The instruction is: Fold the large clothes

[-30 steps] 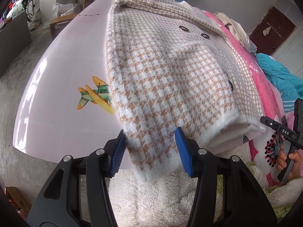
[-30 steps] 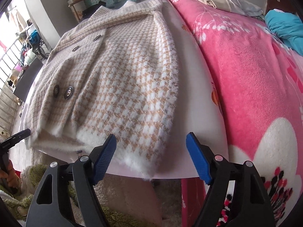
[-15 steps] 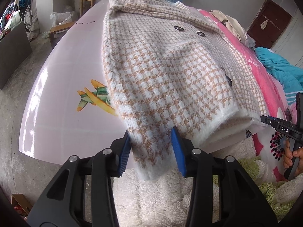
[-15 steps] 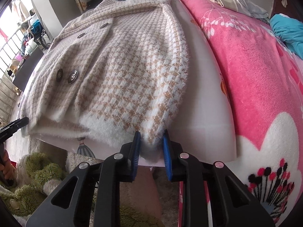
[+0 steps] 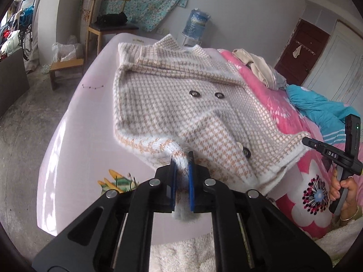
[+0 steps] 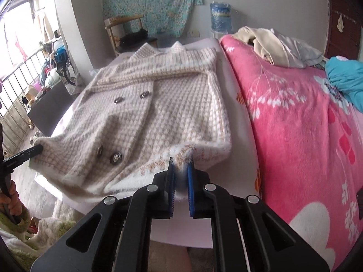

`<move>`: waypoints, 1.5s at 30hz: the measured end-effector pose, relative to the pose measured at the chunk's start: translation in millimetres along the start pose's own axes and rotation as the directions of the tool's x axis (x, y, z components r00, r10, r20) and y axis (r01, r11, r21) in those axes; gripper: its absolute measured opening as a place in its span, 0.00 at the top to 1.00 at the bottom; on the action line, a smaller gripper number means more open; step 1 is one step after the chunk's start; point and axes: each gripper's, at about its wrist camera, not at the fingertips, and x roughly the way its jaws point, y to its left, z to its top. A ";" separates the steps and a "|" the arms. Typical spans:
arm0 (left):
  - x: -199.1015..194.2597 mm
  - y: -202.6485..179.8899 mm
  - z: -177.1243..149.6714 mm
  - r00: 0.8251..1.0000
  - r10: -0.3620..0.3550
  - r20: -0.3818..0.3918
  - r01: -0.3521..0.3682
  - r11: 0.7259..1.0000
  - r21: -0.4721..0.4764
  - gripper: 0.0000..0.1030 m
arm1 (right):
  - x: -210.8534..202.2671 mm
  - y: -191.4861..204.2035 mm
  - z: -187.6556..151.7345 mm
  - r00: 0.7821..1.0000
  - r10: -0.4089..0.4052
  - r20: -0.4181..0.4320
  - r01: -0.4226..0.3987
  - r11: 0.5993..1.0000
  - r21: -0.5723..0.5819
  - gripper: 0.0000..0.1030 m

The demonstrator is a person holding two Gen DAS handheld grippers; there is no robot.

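Both hand-held grippers are clamped on the hem of a houndstooth coat [image 5: 181,104]: the left gripper [image 5: 181,176] pinches the near left corner between its blue pads, and the right gripper [image 6: 180,176] pinches the near right corner the same way. A second ago each pair of jaws stood wide apart around the fluffy white hem; they have just been closing and now press on the fabric. The hem, which then lay flat at the near edge of the pale lilac table [image 5: 68,158], now rises off it in two peaks, while the collar end of the coat rests on the table beside a pink floral blanket [image 6: 295,124]. Judging by this, the bottom half is ready to be carried toward the collar for a crosswise fold.
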 end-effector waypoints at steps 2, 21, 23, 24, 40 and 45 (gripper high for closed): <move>1.0 3.4 19.5 0.999 0.000 0.043 0.000 1.000 -0.004 0.93 | 2.4 1.5 16.6 0.999 0.008 0.042 -0.009 1.000 0.004 0.91; 135.6 95.1 149.4 0.998 -0.064 0.000 0.061 0.949 -0.309 0.43 | 143.9 -30.2 140.6 0.997 0.007 0.082 -0.021 0.985 0.172 0.61; 132.2 101.3 148.2 1.000 -0.019 0.021 0.025 0.945 -0.326 0.36 | 156.9 -35.3 140.8 0.998 -0.014 0.065 0.002 0.984 0.181 0.48; 128.5 103.6 147.6 0.999 -0.029 0.032 0.038 0.942 -0.334 0.36 | 159.6 -37.5 139.1 0.998 -0.024 0.054 0.013 0.982 0.189 0.48; 109.2 92.5 21.5 0.965 -0.259 -0.034 0.203 0.826 -0.526 0.31 | 106.9 -56.1 24.7 0.994 0.046 -0.097 -0.015 0.955 0.296 0.37; 125.1 111.0 31.0 0.960 -0.271 0.068 0.249 0.719 -0.648 0.31 | 124.2 -57.5 27.2 0.998 -0.028 -0.058 0.046 0.944 0.328 0.37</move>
